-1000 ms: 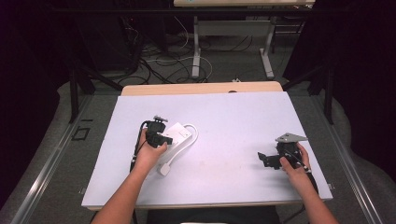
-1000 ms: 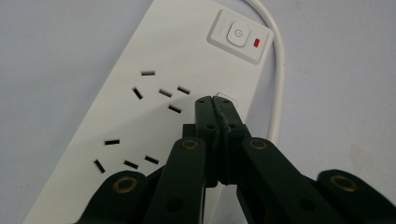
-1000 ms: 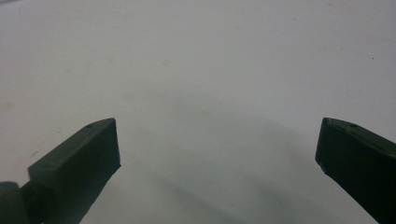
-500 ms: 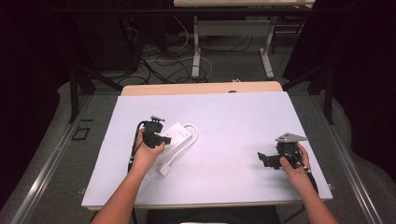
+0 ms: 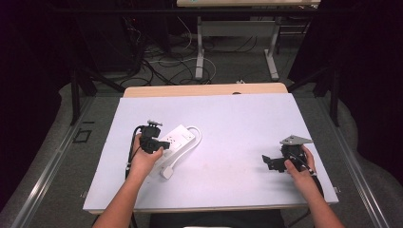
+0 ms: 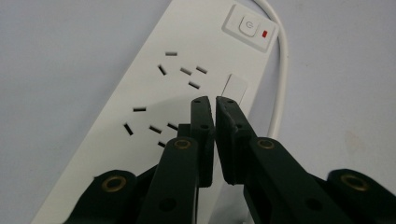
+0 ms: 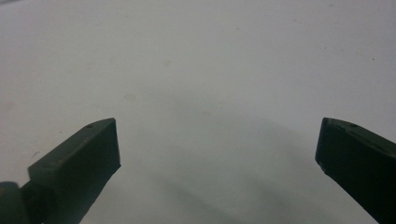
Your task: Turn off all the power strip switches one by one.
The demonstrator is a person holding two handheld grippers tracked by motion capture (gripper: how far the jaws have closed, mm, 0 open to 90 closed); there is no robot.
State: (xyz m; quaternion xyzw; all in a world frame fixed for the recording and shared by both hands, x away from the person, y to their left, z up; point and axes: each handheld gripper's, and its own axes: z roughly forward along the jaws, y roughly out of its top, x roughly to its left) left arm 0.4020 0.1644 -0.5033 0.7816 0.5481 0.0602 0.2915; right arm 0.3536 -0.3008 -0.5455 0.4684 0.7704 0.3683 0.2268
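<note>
A white power strip (image 5: 181,137) lies on the left half of the white table (image 5: 237,114), its cord looping round to a plug (image 5: 166,172). My left gripper (image 5: 165,144) hovers over the strip. In the left gripper view its jaws (image 6: 215,101) stand almost together with only a thin slit and nothing between them; they have just been opening slightly. They point at the strip's face (image 6: 140,88) beside the sockets, below the switch (image 6: 247,25). My right gripper (image 5: 266,161) rests at the table's right side, open (image 7: 217,140) over bare tabletop.
The strip's white cord (image 6: 280,88) runs along its right edge in the left gripper view. A wooden board (image 5: 204,90) borders the table's far edge. Desk legs and loose cables (image 5: 180,61) lie on the floor beyond.
The left hand has shifted only slightly over the power strip. The right hand and its gripper have stayed put.
</note>
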